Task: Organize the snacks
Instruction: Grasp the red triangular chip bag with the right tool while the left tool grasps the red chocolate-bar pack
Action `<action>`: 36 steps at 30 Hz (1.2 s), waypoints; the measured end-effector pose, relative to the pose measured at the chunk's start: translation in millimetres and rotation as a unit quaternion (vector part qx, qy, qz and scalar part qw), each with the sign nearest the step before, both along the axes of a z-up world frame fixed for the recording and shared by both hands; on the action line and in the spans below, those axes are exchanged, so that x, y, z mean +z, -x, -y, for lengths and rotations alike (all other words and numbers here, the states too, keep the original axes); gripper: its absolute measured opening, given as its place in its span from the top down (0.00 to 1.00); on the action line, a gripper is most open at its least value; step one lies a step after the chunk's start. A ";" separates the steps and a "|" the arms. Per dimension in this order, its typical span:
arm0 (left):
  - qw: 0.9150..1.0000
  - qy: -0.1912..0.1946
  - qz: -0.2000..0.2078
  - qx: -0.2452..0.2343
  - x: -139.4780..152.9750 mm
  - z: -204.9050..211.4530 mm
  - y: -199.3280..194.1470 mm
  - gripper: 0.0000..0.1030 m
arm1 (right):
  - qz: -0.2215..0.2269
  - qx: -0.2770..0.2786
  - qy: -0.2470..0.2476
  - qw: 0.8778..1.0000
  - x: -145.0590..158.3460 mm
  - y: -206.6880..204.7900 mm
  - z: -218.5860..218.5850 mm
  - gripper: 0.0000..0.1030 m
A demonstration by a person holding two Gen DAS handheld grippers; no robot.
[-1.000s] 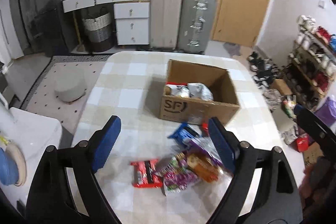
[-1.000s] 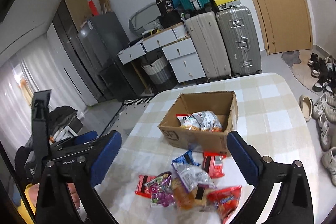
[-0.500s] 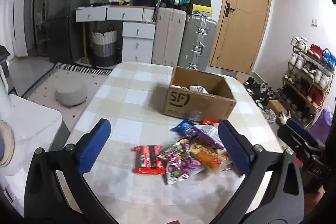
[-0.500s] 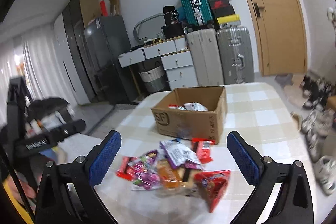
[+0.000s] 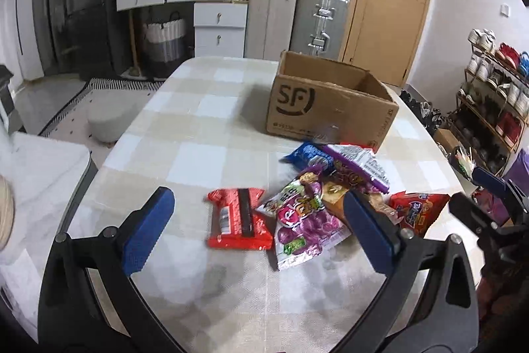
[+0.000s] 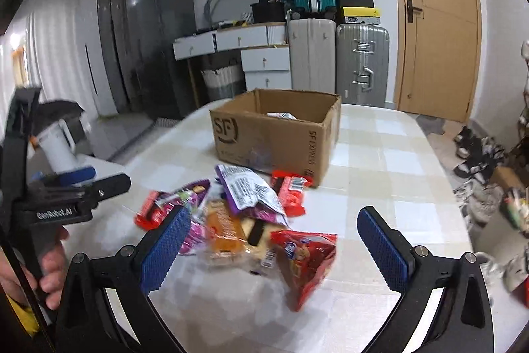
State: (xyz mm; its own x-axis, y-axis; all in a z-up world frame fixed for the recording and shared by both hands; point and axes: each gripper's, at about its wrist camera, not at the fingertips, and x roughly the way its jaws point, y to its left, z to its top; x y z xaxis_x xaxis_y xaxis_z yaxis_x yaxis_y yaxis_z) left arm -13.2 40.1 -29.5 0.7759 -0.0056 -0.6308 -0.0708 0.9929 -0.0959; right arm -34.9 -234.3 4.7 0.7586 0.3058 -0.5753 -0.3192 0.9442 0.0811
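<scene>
Hovering with both claws gaping wide, empty: left gripper (image 5: 256, 229), right gripper (image 6: 274, 240). Snack pile (image 6: 238, 214) lying at six o'clock of the box (image 6: 274, 134). Best straddling one outer packet, pinching flat.

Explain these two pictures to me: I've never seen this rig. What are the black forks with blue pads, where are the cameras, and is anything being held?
No robot here: a person carries a hand-held gripper in each hand, and a fisheye camera on each looks forward along its two blue-padded fingers. One picture is from the left hand-held gripper, the other from the right hand-held gripper; each also glimpses the other at its edge. Both stand open and hold nothing. The left one's jaws have just been opening, with nothing gripped. On the checked table sits an open cardboard box with a few packets already inside. In front of it lies a pile of snack packets, among them a red packet and a purple grape-candy bag.
</scene>
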 end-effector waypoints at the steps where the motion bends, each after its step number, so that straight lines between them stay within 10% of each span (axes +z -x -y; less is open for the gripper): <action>1: 1.000 -0.005 0.008 0.001 1.1 2.2 1.4 0.01 | 0.000 0.002 -0.001 1.000 -0.7 1.1 -0.9 0.00; 15: 1.000 -0.016 0.005 0.017 4.3 -7.8 3.5 0.01 | 0.000 -0.020 0.006 1.000 -0.3 1.5 6.8 0.00; 25: 0.997 -0.072 -0.030 -0.009 -11.3 -18.0 -20.4 0.01 | -0.124 -0.063 -0.010 0.990 -46.3 -43.1 50.2 0.03; 36: 0.997 -0.016 -0.074 -0.014 -22.0 -35.7 -39.8 0.01 | -0.200 -0.010 0.016 0.980 -86.8 -67.5 22.2 0.58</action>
State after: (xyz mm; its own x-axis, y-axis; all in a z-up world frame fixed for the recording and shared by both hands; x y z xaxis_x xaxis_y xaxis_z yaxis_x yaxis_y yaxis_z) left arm 26.6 75.8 -51.5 0.6739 -0.0038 -0.7388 -0.0545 0.9970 -0.0549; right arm 32.6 -256.5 -82.1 0.4761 0.2700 -0.8369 -0.2504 0.9539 0.1653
